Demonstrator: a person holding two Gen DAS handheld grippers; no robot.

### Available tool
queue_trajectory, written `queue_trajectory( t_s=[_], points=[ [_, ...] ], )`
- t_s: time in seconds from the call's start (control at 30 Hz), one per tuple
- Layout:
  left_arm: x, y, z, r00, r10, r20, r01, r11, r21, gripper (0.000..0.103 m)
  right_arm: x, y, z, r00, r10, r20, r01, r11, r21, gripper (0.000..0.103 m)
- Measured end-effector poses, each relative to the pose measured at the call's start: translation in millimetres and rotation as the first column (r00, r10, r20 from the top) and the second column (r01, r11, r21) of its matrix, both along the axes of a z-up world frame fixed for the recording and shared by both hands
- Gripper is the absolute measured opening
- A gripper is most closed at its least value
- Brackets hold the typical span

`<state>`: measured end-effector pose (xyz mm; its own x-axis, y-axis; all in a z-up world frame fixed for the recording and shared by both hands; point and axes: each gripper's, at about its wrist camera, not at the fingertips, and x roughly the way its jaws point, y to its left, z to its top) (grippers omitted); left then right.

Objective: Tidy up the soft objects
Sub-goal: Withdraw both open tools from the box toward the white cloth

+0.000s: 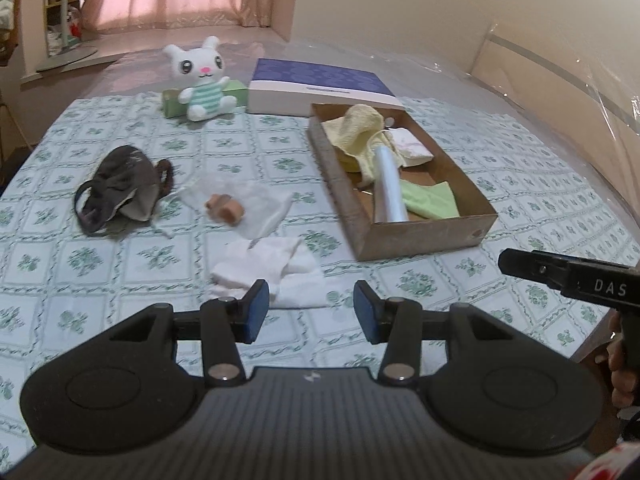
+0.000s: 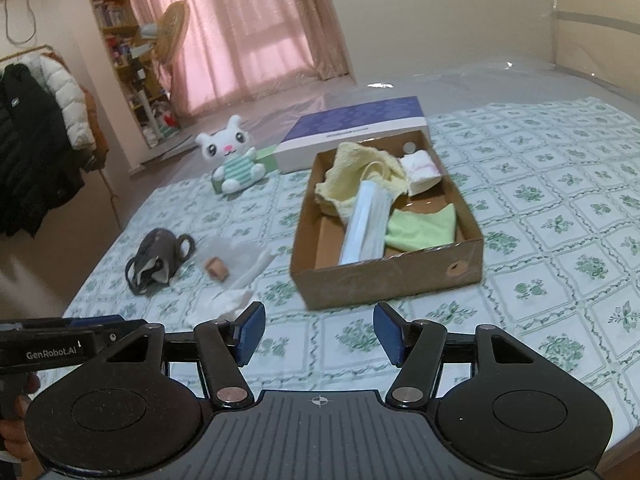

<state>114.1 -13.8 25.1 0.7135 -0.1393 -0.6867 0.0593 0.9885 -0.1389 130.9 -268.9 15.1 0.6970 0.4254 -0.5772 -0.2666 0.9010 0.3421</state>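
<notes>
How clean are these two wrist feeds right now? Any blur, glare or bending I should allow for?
Left wrist view: fisheye bends the table edges; the white cloth and the tan roll look soft; the pink curtains glow, with no harsh glare. Right wrist view: same bending; the cardboard box reads fairly sharp; plastic sheeting behind it shows small glints; the coats at left are dark.

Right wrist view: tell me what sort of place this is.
Probably a lived-in bedroom: a bed-like surface under a floral cloth, pink curtains over a window, and jackets hanging beside cluttered shelves.
</notes>
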Motion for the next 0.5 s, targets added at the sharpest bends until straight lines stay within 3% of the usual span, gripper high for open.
queue_trajectory(
  t_s=[0.5],
  points=[
    [-23.8, 46.5, -22.0, 0.991, 0.127, -0.043, -0.125, 0.991, 0.043, 0.043, 0.2, 62.0, -31.3, 0.987, 0.156, -0.045, -0.156, 0.988, 0.002, 0.060]
  ],
)
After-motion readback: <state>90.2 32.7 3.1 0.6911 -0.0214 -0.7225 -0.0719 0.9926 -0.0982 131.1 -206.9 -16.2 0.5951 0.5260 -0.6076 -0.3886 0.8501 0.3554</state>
